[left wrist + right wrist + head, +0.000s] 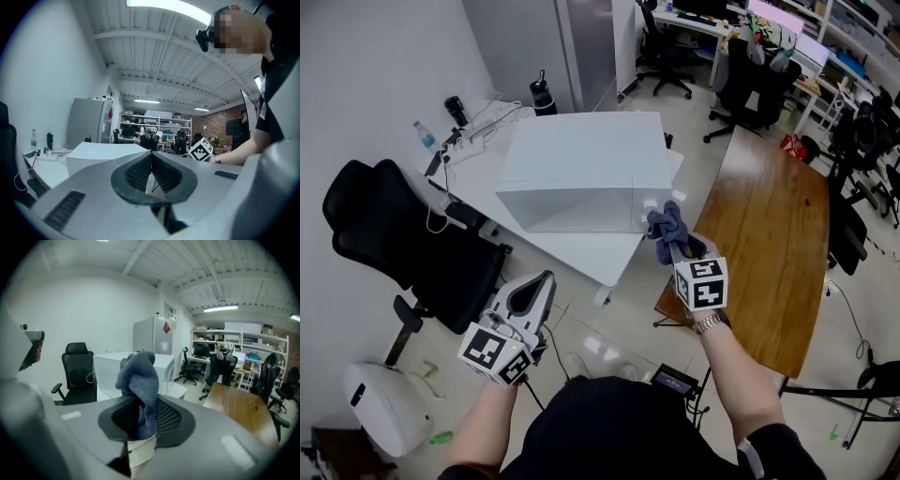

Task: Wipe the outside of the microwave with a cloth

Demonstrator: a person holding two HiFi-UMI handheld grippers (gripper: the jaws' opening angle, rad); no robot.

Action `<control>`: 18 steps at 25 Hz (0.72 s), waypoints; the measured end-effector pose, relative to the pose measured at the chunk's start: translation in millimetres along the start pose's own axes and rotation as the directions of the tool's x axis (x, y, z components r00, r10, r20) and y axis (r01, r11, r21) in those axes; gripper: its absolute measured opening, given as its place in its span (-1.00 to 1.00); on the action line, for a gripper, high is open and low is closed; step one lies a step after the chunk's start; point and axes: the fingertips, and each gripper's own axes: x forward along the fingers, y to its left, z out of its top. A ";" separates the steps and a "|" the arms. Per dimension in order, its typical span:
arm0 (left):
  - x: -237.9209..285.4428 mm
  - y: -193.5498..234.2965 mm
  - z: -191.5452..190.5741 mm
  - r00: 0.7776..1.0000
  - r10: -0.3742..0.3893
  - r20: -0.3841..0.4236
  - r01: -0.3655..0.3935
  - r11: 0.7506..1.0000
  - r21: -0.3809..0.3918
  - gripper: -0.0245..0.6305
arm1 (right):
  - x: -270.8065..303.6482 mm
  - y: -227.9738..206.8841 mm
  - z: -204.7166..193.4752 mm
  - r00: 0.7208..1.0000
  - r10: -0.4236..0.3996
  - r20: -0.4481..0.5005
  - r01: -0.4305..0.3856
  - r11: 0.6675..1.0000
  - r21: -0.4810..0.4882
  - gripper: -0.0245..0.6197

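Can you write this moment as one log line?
right gripper: shut on cloth | left gripper: shut, empty | cloth: near microwave front corner

Open-plan office with a workshop corner, as we are cataloguing it.

We are listing black swivel chairs (403,234) beside a white table (581,251), and more chairs (755,80) at desks (698,23) carrying monitors. We are also noting a long wooden table (769,234), metal shelving (234,341) loaded with gear, a brick wall (213,124), a power strip (473,142) with trailing cables, a water bottle (425,134), a tiled floor (609,342), and strip lights (222,308) under a bare ribbed ceiling.
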 end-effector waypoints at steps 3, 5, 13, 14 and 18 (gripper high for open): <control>3.9 -5.7 3.7 1.000 0.000 -0.001 0.000 1.000 0.008 -0.91 | -19.7 16.3 17.7 0.998 0.037 0.052 -0.036 0.999 -0.012 -0.66; 7.0 -9.5 8.3 1.000 -0.004 0.005 0.004 1.000 0.016 -0.91 | -32.0 28.7 30.8 0.994 0.068 0.090 -0.067 0.998 -0.014 -0.66; 17.8 -24.5 23.5 0.998 -0.044 0.033 0.042 0.998 0.041 -0.91 | -83.0 79.2 84.4 0.958 0.185 0.217 -0.176 0.983 -0.059 -0.66; 18.4 -26.1 24.1 0.998 -0.048 0.036 0.047 0.998 0.041 -0.91 | -88.4 83.9 88.9 0.954 0.194 0.229 -0.184 0.981 -0.064 -0.66; 21.1 -31.8 26.7 0.997 -0.066 0.048 0.064 0.997 0.039 -0.91 | -104.2 96.2 98.9 0.942 0.213 0.258 -0.199 0.977 -0.081 -0.66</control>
